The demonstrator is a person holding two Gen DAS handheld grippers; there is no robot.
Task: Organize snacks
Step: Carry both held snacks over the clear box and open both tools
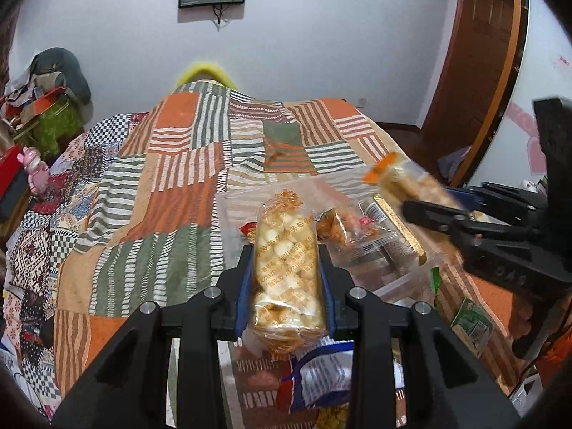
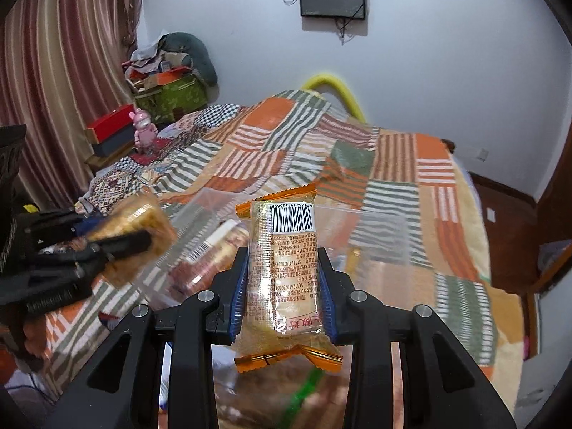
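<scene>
Both grippers, left [image 1: 286,286] and right [image 2: 282,286], are clamped on slick snack packs [image 1: 286,271] [image 2: 286,268], which could be dropped outside the clear bin [image 1: 404,282] at mid-frame.

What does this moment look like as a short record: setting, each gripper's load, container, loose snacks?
setting: bed covered by a patchwork quilt
left gripper: shut on a clear snack pack with orange print and pale round pieces
right gripper: shut on an orange-edged snack pack, barcode side facing the camera
container: clear plastic box on the quilt, already holding several wrapped snacks
loose snacks: a blue and white packet below the left gripper, a green packet beside the box
</scene>
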